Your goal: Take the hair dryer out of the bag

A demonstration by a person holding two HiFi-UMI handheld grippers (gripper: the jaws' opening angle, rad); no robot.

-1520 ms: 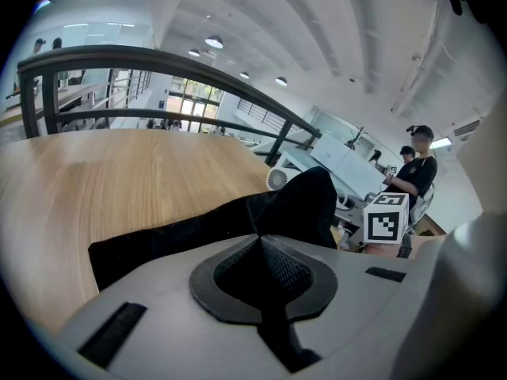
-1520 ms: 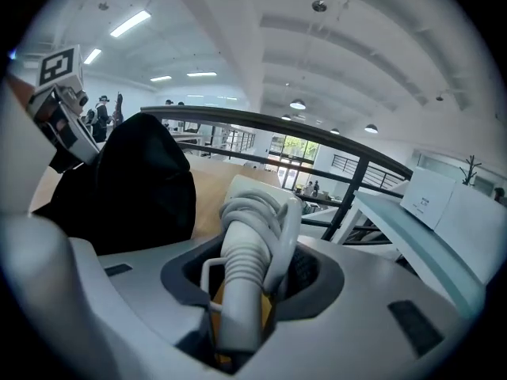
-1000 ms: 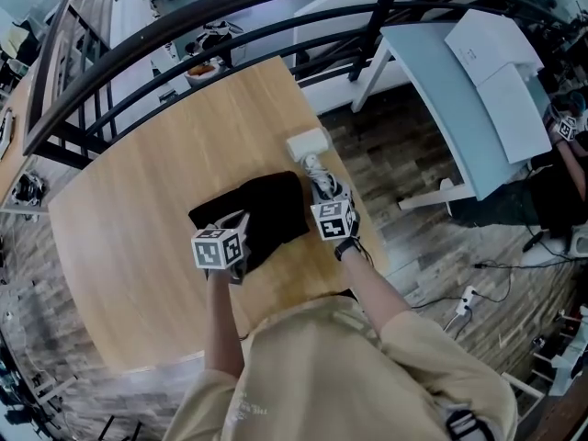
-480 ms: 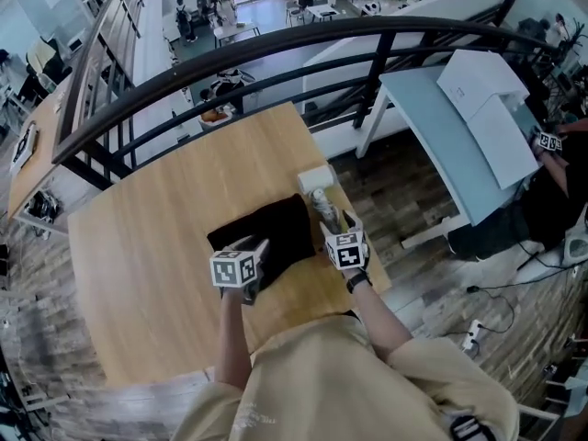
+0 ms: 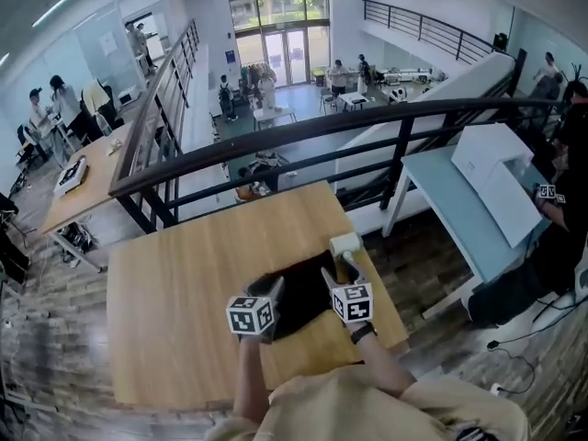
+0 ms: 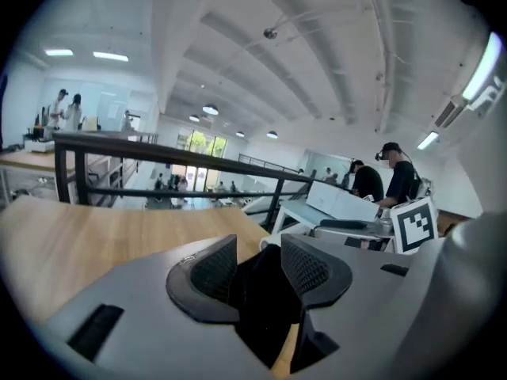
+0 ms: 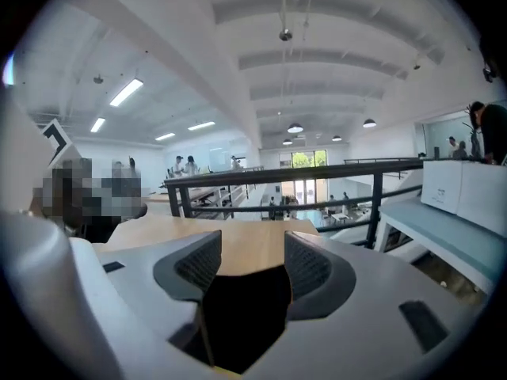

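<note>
Fingers of the left gripper [image 5: 273, 289] and the right gripper [image 5: 346, 270] had just been opening and stood wide apart, pads pressing on nothing. Through each gap we saw only the black bag [image 5: 303, 299], below and beyond. Just past the right fingertips lay what we took for the hair dryer [image 5: 344, 243], a pale object outside the bag on the table [image 5: 165, 320]. We judged the removal done. Against the earlier frame, both grippers had let go and risen clear
</note>
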